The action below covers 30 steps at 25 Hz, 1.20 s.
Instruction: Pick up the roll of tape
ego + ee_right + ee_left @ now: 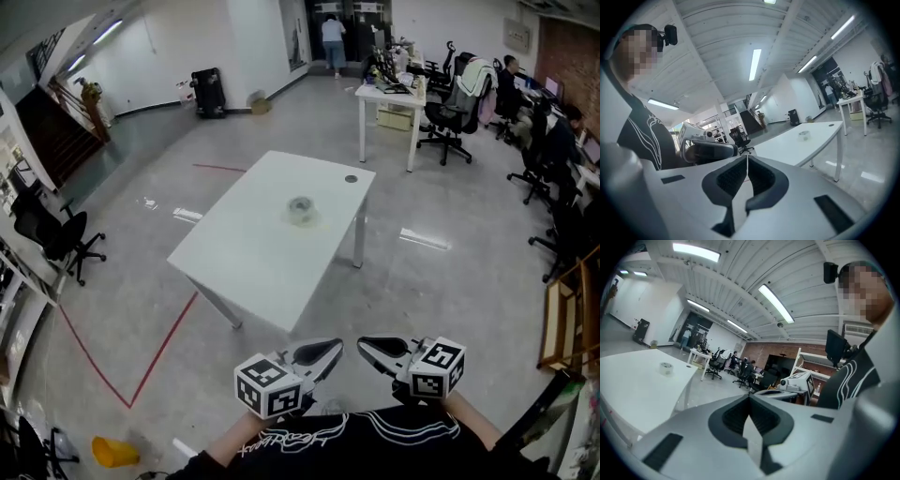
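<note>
A roll of clear tape (pixel 300 210) lies near the middle of a white table (pixel 253 262) out on the floor ahead of me. Both grippers hang low by my body, well short of the table's near corner. My left gripper (pixel 336 347) and right gripper (pixel 363 344) are shut and hold nothing, with their tips turned toward each other. In the left gripper view the tape roll (pixel 666 367) looks small and far off on the table (pixel 628 390). The right gripper view shows the roll (pixel 803 135) on the table top (pixel 787 146) too.
A second white desk (pixel 389 94) with black office chairs (pixel 445 117) stands at the back right, and people sit along the right wall. A red line (pixel 169 337) marks the floor left of the table. A black chair (pixel 56 234) is at the left, a wooden shelf (pixel 562 319) at the right.
</note>
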{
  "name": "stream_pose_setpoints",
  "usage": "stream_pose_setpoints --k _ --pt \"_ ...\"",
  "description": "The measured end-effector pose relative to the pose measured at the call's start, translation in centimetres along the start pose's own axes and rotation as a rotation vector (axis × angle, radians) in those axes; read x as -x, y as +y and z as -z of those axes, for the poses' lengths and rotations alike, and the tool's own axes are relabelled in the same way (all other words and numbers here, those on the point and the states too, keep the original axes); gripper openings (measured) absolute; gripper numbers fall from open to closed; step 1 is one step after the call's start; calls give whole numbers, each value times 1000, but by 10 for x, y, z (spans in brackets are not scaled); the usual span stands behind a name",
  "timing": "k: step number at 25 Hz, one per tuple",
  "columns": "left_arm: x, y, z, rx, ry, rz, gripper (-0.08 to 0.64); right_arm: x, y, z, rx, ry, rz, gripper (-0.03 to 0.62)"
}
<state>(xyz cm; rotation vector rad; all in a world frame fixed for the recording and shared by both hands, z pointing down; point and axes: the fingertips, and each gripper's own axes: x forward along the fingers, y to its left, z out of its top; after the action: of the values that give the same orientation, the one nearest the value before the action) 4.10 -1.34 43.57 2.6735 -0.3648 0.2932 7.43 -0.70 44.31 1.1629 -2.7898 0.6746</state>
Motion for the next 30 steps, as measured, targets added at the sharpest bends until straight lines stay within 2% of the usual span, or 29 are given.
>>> stream_pose_setpoints --k 5,9,14,18,22,26,30 --pt "0 84 -34 0 -24 -55 3 -63 -37 -32 68 -4 -56 14" --pt "2 131 -48 9 -33 -90 3 -99 -61 -48 92 2 -83 14" --pt "7 166 -57 49 -61 -125 3 -127 -77 -52 100 38 -90 14" --pt "-2 190 -57 65 -50 -147 3 -142 -103 -53 95 81 -76 14" --pt "-12 221 -65 96 -48 -167 3 -165 -135 -57 157 162 -49 14" --pt "-21 253 -76 131 -38 -189 3 -193 -161 -65 169 203 -60 14" --pt "-30 287 -87 127 -23 -209 3 -223 -189 -73 171 226 -84 14"
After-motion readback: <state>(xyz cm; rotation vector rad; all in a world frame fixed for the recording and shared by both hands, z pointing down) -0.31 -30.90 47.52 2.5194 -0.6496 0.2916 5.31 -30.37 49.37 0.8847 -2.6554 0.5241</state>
